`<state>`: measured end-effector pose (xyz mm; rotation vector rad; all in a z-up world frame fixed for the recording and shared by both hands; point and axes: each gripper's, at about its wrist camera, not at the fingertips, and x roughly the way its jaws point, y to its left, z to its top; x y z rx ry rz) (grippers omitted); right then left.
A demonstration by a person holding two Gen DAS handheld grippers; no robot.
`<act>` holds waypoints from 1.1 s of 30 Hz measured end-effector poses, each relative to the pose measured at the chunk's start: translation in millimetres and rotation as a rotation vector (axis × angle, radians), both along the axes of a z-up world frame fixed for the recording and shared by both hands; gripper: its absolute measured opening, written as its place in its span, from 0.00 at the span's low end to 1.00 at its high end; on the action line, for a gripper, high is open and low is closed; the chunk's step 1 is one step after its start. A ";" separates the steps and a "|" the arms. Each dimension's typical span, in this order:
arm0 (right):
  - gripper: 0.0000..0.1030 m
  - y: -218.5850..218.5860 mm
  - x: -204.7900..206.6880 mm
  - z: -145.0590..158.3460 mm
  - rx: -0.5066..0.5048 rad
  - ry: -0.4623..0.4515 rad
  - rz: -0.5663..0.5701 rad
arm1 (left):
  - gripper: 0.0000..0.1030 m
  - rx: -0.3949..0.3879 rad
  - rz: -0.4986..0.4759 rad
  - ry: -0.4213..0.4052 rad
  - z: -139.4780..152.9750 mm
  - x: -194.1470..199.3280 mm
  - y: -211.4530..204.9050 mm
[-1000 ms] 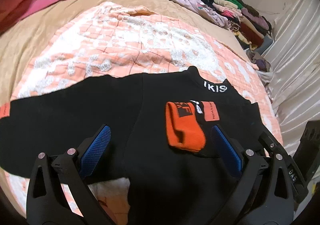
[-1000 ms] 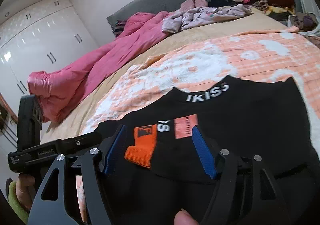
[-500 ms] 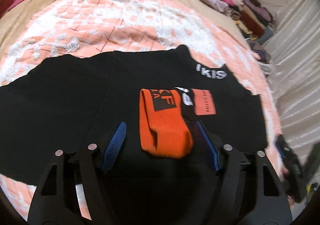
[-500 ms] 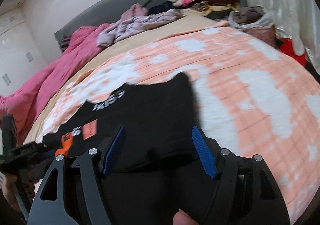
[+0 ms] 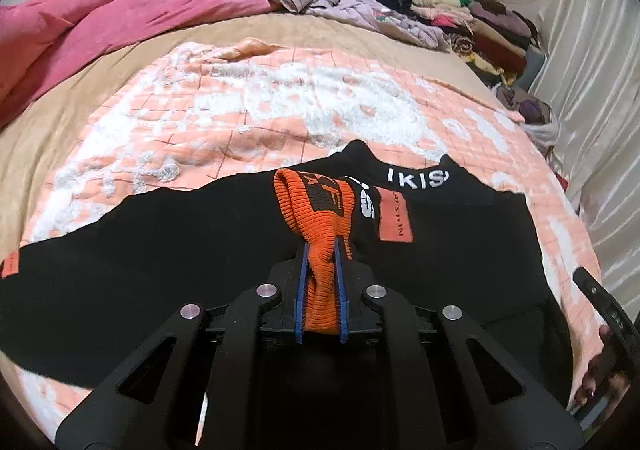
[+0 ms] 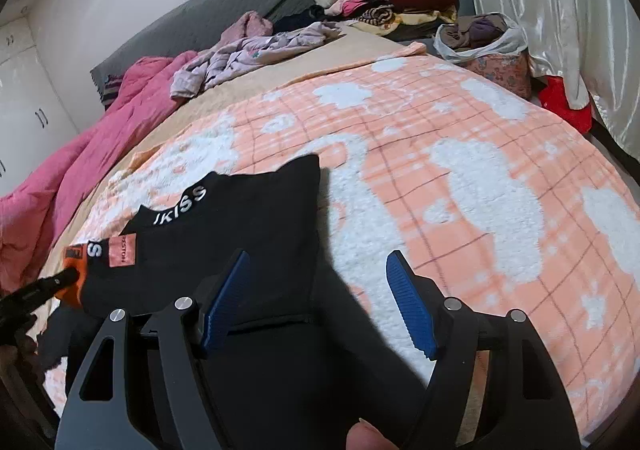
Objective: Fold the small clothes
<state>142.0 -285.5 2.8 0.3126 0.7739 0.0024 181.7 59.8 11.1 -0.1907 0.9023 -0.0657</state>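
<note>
Bed (image 6: 460, 185) under peach-and-white blanket; pink quilt (image 5: 120, 9), grey headboard (image 6: 224, 25), white curtains (image 6: 552, 1), white wardrobe (image 6: 24, 97).

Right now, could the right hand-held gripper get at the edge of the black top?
Probably yes: the right hand-held gripper is open just above the black top, with its side edge between the fingers and nothing in between.

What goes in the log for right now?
left claw: shut on orange cuff | right claw: open over black top

We see a black top (image 5: 200, 250) with an orange cuff (image 5: 316, 217) on a peach-and-white checked blanket (image 6: 480, 177), beside a pink quilt (image 5: 120, 13).
</note>
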 end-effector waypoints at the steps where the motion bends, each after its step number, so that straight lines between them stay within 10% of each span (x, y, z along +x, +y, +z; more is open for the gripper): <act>1: 0.68 4.1 1.3 -1.1 -0.011 0.006 0.001 | 0.11 0.018 -0.001 0.009 -1.7 0.3 0.6; 13: 0.68 59.2 17.1 3.2 -0.119 0.003 0.160 | 0.24 0.095 0.020 -0.039 15.6 -8.1 6.2; 20: 0.68 95.3 38.2 -3.7 -0.171 0.051 0.269 | 0.26 0.120 -0.060 0.094 -25.4 12.5 -20.2; 33: 0.69 80.8 48.4 -45.8 -0.186 0.190 0.193 | 0.33 0.088 -0.056 0.114 -54.1 4.3 -7.8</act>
